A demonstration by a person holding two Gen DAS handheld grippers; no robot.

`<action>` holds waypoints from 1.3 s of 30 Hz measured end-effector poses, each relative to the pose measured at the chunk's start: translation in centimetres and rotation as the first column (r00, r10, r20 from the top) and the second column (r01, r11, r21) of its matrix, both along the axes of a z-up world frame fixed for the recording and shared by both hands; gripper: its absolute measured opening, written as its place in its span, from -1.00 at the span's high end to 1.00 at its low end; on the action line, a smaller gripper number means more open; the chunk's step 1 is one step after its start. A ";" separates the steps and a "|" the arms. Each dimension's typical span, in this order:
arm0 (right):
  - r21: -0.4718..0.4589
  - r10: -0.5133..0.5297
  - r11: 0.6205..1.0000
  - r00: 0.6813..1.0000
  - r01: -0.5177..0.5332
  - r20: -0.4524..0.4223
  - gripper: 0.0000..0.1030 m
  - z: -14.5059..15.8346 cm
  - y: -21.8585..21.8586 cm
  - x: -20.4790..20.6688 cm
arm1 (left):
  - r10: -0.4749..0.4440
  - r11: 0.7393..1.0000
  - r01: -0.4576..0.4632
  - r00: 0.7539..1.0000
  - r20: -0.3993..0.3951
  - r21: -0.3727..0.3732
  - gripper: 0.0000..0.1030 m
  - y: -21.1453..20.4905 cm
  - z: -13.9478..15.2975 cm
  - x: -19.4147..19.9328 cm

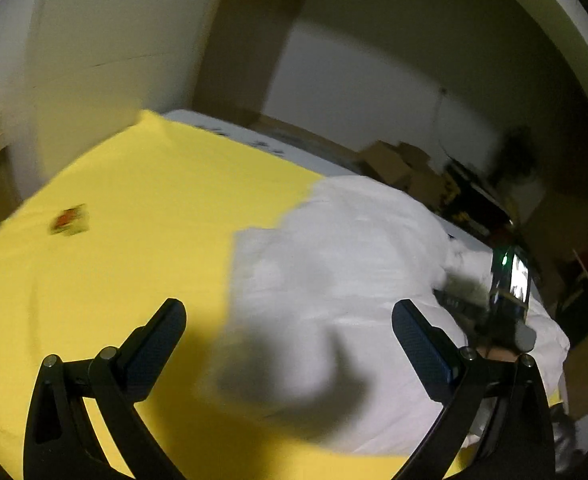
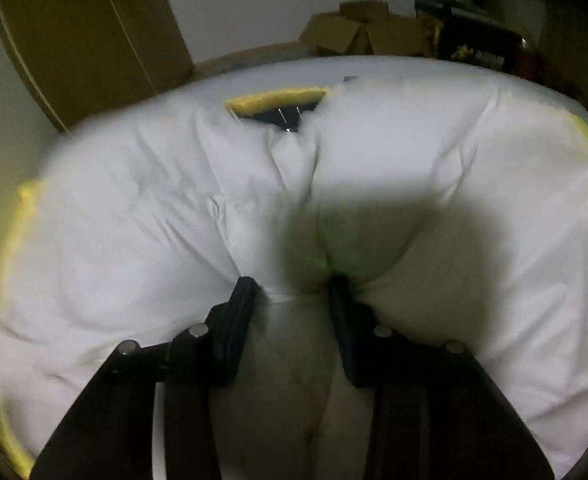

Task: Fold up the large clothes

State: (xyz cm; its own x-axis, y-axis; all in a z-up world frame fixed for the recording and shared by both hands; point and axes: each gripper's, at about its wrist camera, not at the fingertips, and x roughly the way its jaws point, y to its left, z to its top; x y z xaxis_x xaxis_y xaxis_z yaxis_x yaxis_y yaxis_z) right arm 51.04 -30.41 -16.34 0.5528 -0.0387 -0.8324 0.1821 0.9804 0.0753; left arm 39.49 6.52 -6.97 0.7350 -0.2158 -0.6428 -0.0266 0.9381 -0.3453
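The white garment (image 2: 434, 168) lies bunched on the yellow sheet (image 1: 142, 200), a fold of it pinched between the right gripper's (image 2: 292, 284) narrow fingers, while the left gripper's (image 1: 288, 314) fingers hang wide above it, cardboard boxes (image 2: 354, 32) behind.

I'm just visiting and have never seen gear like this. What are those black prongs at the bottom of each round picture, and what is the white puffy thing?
The prongs are hand-held tongs, one per hand, each with a wide-angle camera looking along its fingers. The left camera shows the left tongs wide open, holding nothing, above a yellow sheet with a white padded garment lying on it. The right camera shows the right tongs closed on a bunch of that garment. Cardboard boxes stand behind. Both pictures are motion-blurred.
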 end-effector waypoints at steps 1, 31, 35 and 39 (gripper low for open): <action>-0.043 0.005 0.999 1.000 -0.005 -0.002 0.21 0.1 0.6 0.2 | 0.013 1.000 -0.013 1.000 -0.004 -0.025 -0.99 1.7 0.2 -0.7; 0.129 0.062 0.989 0.995 -0.072 0.083 -0.08 5.1 0.3 -16.0 | -0.165 0.852 -0.007 0.946 -0.280 -0.523 -0.99 6.3 -9.0 -3.0; 0.180 0.074 0.979 0.988 -0.098 0.138 -0.10 6.3 -0.4 -19.1 | -0.197 0.721 -0.025 0.951 -0.239 -0.692 -0.99 6.0 -10.0 -2.0; 0.226 0.085 0.967 0.987 -0.115 0.140 -0.10 5.8 -0.6 -21.3 | -0.201 0.725 -0.036 0.944 -0.261 -0.688 -0.99 4.4 -10.8 -0.3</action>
